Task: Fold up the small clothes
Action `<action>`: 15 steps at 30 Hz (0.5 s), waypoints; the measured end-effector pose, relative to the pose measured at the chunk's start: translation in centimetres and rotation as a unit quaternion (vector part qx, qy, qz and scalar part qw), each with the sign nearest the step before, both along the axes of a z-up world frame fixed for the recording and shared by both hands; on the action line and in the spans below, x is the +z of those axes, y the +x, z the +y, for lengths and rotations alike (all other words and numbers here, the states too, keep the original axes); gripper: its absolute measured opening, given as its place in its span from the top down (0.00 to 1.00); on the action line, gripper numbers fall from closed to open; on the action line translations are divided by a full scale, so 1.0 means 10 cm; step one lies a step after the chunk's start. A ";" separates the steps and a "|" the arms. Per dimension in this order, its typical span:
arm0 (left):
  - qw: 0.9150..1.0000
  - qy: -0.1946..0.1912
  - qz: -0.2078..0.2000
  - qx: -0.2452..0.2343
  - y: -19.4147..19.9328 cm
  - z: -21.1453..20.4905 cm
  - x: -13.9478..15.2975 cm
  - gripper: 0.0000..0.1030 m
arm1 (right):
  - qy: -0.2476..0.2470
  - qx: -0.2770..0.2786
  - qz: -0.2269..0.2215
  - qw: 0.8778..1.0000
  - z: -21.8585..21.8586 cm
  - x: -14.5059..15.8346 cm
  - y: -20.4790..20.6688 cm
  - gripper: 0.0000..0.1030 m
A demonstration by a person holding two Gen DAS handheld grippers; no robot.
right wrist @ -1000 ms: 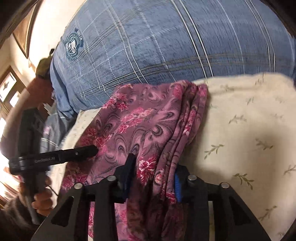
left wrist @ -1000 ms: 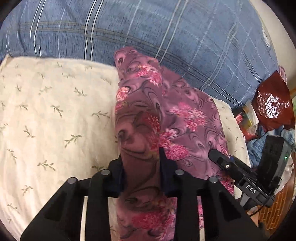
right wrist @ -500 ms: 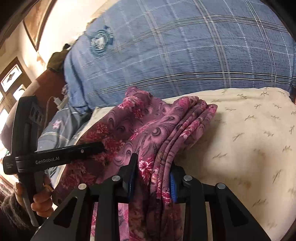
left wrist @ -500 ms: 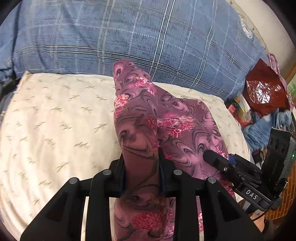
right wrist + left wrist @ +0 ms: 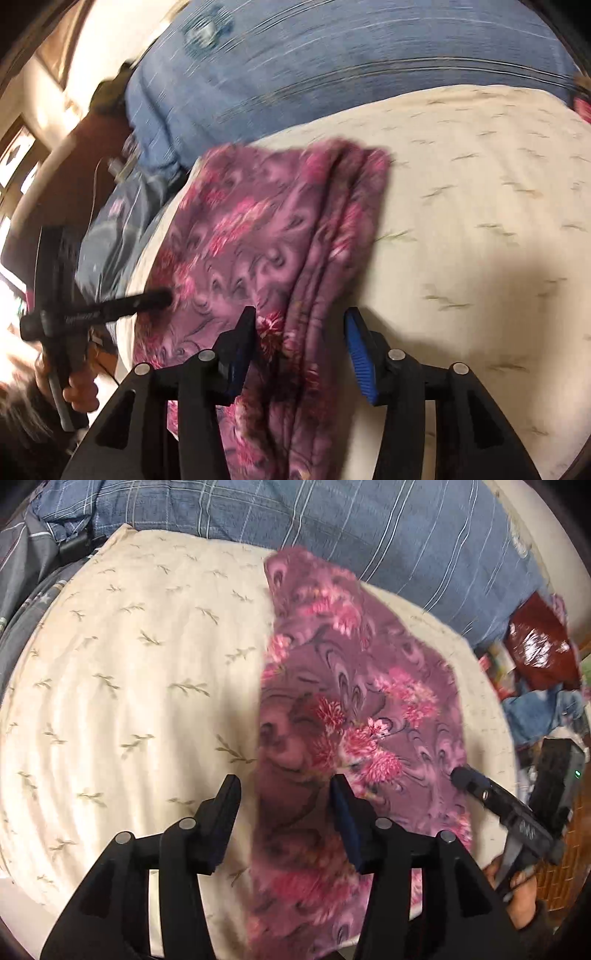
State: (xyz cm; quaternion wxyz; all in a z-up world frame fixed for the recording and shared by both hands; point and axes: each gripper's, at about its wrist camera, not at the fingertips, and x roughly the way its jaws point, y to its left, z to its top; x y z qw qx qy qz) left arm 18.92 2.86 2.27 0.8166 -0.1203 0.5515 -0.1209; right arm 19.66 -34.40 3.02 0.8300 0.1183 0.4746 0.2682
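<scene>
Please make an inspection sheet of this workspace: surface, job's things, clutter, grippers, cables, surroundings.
Surface: cream leaf-print pillow against a blue plaid pillow.
Job's things: purple floral garment, folded narrow, lying on the cream pillow.
Clutter: red shiny bag and mixed items beside the bed.
Grippers: left gripper and right gripper both opening, garment edge between the jaws, pads not pressing.
Cables: thin white cable at the bedside.
Surroundings: pale wall, blurred.
</scene>
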 end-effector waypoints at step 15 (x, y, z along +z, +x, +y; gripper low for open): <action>0.994 0.083 -0.050 -0.045 1.23 -0.69 0.06 0.52 | -0.054 0.008 -0.081 0.995 0.54 0.24 0.66 0.70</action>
